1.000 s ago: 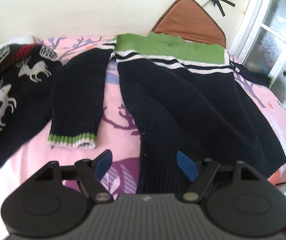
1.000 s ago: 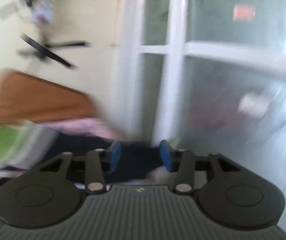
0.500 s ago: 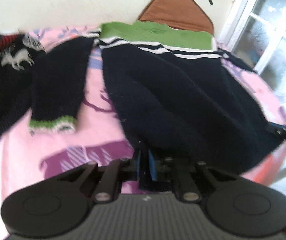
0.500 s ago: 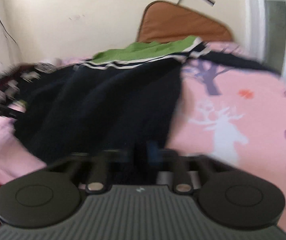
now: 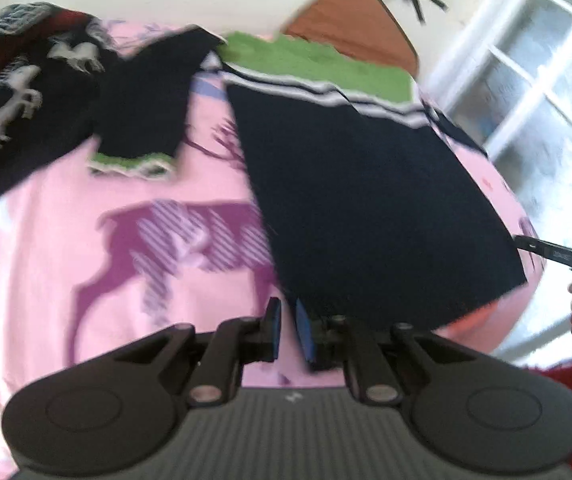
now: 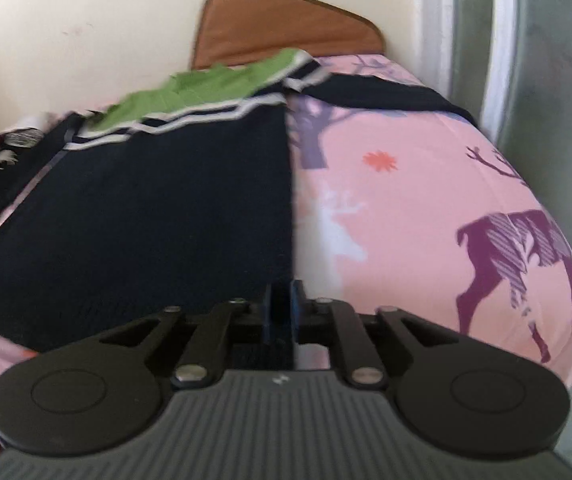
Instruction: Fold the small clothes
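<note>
A navy knit sweater (image 5: pixel 365 184) with a green, white-striped top lies flat on the pink bed sheet (image 5: pixel 86 240). Its left sleeve (image 5: pixel 142 108) with a green cuff is spread out to the side. My left gripper (image 5: pixel 287 312) sits at the near-left hem corner, shut on its edge. In the right wrist view the sweater (image 6: pixel 146 208) runs down to my right gripper (image 6: pixel 282 304). Those jaws are opening, with the near-right hem corner still pressed between them. The left wrist view also shows the right gripper (image 5: pixel 521 242) and the hand holding it.
A dark sweater with white reindeer (image 5: pixel 18 92) is piled at the left of the bed. A brown headboard (image 6: pixel 286 28) stands at the far end against the wall. A white-framed window (image 5: pixel 545 80) is close on the right. The bed's edge drops off just beneath both grippers.
The left gripper went from wide open to shut at the hem's near-left corner. The right gripper swung from the window down to the near-right corner. The sweater's body now lies straighter.
</note>
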Demonstrator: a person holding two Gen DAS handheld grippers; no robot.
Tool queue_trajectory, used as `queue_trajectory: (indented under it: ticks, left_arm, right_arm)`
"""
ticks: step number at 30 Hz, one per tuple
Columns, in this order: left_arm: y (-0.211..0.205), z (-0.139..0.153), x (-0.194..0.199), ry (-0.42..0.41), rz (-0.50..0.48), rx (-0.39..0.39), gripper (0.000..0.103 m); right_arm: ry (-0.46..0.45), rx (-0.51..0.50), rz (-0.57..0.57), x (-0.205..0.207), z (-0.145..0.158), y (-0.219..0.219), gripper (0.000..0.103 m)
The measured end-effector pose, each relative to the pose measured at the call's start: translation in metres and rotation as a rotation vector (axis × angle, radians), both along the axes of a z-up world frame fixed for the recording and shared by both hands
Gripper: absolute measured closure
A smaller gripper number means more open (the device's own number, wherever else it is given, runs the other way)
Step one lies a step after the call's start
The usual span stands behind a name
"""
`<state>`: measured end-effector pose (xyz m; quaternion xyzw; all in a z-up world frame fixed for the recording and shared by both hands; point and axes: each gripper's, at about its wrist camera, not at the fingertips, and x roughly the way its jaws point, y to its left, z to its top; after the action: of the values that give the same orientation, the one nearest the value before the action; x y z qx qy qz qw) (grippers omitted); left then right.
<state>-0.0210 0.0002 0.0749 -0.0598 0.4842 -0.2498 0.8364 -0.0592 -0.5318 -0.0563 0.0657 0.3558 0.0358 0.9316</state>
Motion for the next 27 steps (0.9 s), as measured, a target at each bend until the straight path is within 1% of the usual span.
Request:
queue_trajectory:
  ticks: [2, 4, 6, 7, 9, 11, 13, 14, 15, 16, 18, 19, 20, 21, 22, 23, 24, 25, 27]
  left_arm:
    - [0.014, 0.015, 0.003, -0.076, 0.045, 0.009, 0.090]
    - [0.028, 0.030, 0.007, -0.137, 0.097, -0.014, 0.083]
    - [0.044, 0.043, 0.009, -0.193, 0.153, -0.042, 0.079]
    - [0.052, 0.047, 0.009, -0.216, 0.181, -0.047, 0.077]
    - [0.059, 0.049, 0.008, -0.236, 0.224, -0.043, 0.075]
    - [0.072, 0.047, 0.005, -0.238, 0.257, -0.028, 0.073]
    - [0.087, 0.043, 0.004, -0.229, 0.284, -0.015, 0.068]
    - [0.095, 0.041, 0.002, -0.222, 0.305, -0.010, 0.067]
    - [0.102, 0.039, 0.000, -0.214, 0.328, -0.007, 0.066]
    - [0.111, 0.036, -0.001, -0.208, 0.351, -0.007, 0.066]
    - [0.127, 0.034, -0.007, -0.198, 0.405, -0.017, 0.066]
    - [0.134, 0.034, -0.011, -0.196, 0.430, -0.022, 0.066]
    - [0.142, 0.033, -0.014, -0.196, 0.451, -0.026, 0.066]
    - [0.150, 0.032, -0.017, -0.198, 0.465, -0.031, 0.066]
    - [0.156, 0.032, -0.020, -0.200, 0.480, -0.034, 0.066]
    - [0.160, 0.032, -0.023, -0.203, 0.490, -0.035, 0.066]
    - [0.164, 0.032, -0.024, -0.203, 0.499, -0.036, 0.066]
    - [0.167, 0.030, -0.024, -0.200, 0.504, -0.038, 0.066]
    - [0.167, 0.028, -0.016, -0.188, 0.501, -0.046, 0.066]
  right_arm:
    - [-0.083, 0.007, -0.026, 0.004, 0.021, -0.004, 0.062]
    - [-0.160, 0.018, -0.004, 0.013, 0.042, 0.002, 0.062]
    - [-0.214, 0.034, 0.076, 0.031, 0.058, 0.022, 0.061]
    - [-0.229, 0.050, 0.148, 0.042, 0.063, 0.040, 0.061]
    - [-0.232, 0.066, 0.324, 0.063, 0.069, 0.088, 0.059]
    - [-0.218, 0.042, 0.517, 0.085, 0.066, 0.150, 0.056]
    - [-0.212, 0.005, 0.683, 0.102, 0.063, 0.211, 0.052]
    - [-0.211, -0.015, 0.763, 0.109, 0.058, 0.243, 0.045]
    - [-0.205, -0.029, 0.822, 0.114, 0.054, 0.271, 0.036]
    - [-0.195, -0.040, 0.872, 0.117, 0.050, 0.301, 0.032]
    - [-0.160, -0.058, 0.970, 0.130, 0.038, 0.352, 0.021]
    - [-0.138, -0.084, 1.007, 0.135, 0.031, 0.372, 0.019]
    - [-0.120, -0.135, 1.031, 0.136, 0.026, 0.391, 0.017]
    - [-0.111, -0.202, 1.038, 0.141, 0.017, 0.407, 0.022]
    - [-0.106, -0.250, 1.044, 0.147, 0.012, 0.415, 0.035]
    - [-0.091, -0.219, 1.068, 0.153, 0.014, 0.416, 0.073]
    - [-0.077, -0.191, 1.063, 0.158, 0.021, 0.415, 0.087]
    - [-0.121, -0.206, 1.035, 0.160, 0.032, 0.413, 0.089]
    - [-0.292, -0.268, 1.009, 0.154, 0.064, 0.399, 0.090]
